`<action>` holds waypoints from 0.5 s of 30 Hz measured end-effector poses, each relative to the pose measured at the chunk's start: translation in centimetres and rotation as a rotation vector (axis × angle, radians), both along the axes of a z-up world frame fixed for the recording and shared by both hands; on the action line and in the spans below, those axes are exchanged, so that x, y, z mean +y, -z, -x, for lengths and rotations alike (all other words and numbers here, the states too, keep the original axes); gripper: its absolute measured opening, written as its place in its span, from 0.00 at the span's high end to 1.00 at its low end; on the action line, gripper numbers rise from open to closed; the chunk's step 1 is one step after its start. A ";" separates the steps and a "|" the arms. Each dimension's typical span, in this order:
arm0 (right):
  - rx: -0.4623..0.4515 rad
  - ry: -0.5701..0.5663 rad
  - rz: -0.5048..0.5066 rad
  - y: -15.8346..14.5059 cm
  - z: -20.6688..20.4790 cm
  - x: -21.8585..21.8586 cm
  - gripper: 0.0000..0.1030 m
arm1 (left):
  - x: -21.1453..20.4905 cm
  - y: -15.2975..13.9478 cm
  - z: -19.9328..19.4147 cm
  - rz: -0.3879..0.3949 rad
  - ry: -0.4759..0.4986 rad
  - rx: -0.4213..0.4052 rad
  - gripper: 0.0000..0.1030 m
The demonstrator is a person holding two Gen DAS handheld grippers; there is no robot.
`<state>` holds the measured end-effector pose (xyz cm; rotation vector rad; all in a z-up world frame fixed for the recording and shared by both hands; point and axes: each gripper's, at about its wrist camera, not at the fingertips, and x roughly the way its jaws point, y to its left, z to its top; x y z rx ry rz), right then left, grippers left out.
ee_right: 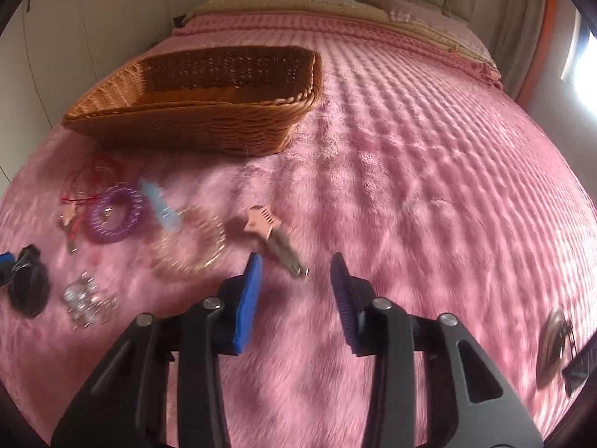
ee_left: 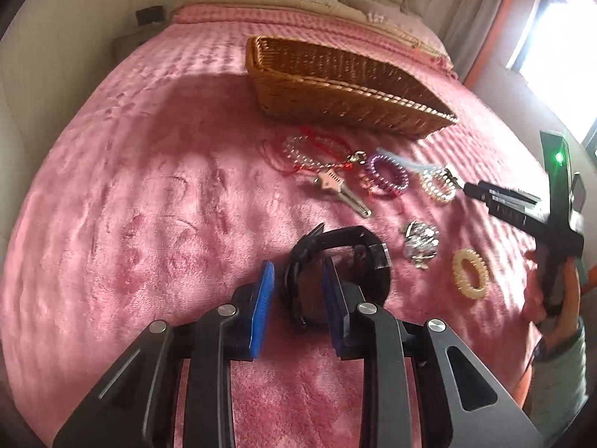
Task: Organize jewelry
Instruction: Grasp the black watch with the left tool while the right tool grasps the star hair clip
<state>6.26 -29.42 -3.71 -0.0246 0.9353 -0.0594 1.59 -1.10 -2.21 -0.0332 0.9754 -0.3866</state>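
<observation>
Left claw (ee_left: 294, 291) straddles one black watch (ee_left: 335, 261), unclosed; right claw (ee_right: 294, 287) gapes by one basket (ee_right: 209, 112).

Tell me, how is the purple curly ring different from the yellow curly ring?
The purple ring is dark and shiny; the yellow ring is pale cream. The purple ring lies in the bunch of jewelry close to the basket, with a blue clip right beside it; the yellow ring lies alone, farther from the basket. Both are curly loops lying flat on the pink blanket, and no gripper touches them.

Both wrist views low over bed, facing headboard — share basket (ee_left: 347, 89), jewelry.
</observation>
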 end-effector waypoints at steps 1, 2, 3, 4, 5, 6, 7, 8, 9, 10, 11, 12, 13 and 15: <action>0.008 -0.005 -0.003 0.3 -0.6 -0.1 0.67 | 0.0 0.1 -0.1 -0.002 0.001 0.002 0.76; 0.012 -0.012 -0.003 0.4 -1.0 -0.1 0.67 | 0.0 0.2 -0.1 -0.002 0.003 0.006 0.76; 0.016 -0.022 -0.001 0.6 -1.3 0.0 0.67 | 0.0 0.2 -0.2 0.002 0.008 0.009 0.76; 0.017 -0.031 0.002 0.7 -1.7 0.1 0.67 | 0.0 0.3 -0.3 -0.003 0.009 0.011 0.76; 0.016 -0.035 0.003 0.8 -2.0 0.2 0.67 | 0.0 0.3 -0.4 -0.009 0.008 0.010 0.76; 0.015 -0.037 0.004 0.8 -2.2 0.3 0.67 | -0.2 0.4 -0.7 -0.019 0.013 0.009 0.76; 0.013 -0.035 0.002 0.8 -2.5 0.4 0.67 | -0.3 0.6 -0.9 -0.025 0.015 0.013 0.76; 0.012 -0.032 0.003 0.8 -2.6 0.5 0.67 | -0.5 0.8 -1.0 -0.032 0.016 0.020 0.81; 0.008 -0.030 0.003 0.9 -2.5 0.5 0.68 | -0.6 1.1 -1.1 -0.035 0.020 0.028 0.84; 0.005 -0.037 0.001 0.9 -2.4 0.7 0.73 | -0.7 1.4 -1.2 -0.034 0.025 0.036 0.86; 0.002 -0.046 0.003 0.8 -2.1 0.9 0.79 | -0.8 1.6 -1.2 -0.038 0.027 0.037 0.87; 0.003 -0.051 0.008 0.8 -2.0 1.1 0.82 | -0.9 1.6 -1.1 -0.049 0.030 0.029 0.88; 0.003 -0.054 0.011 0.8 -1.8 1.3 0.85 | -1.0 1.6 -1.0 -0.054 0.029 0.023 0.89; 0.002 -0.061 0.002 0.6 -1.2 1.5 0.89 | -1.1 1.6 -1.0 -0.056 0.018 0.016 0.90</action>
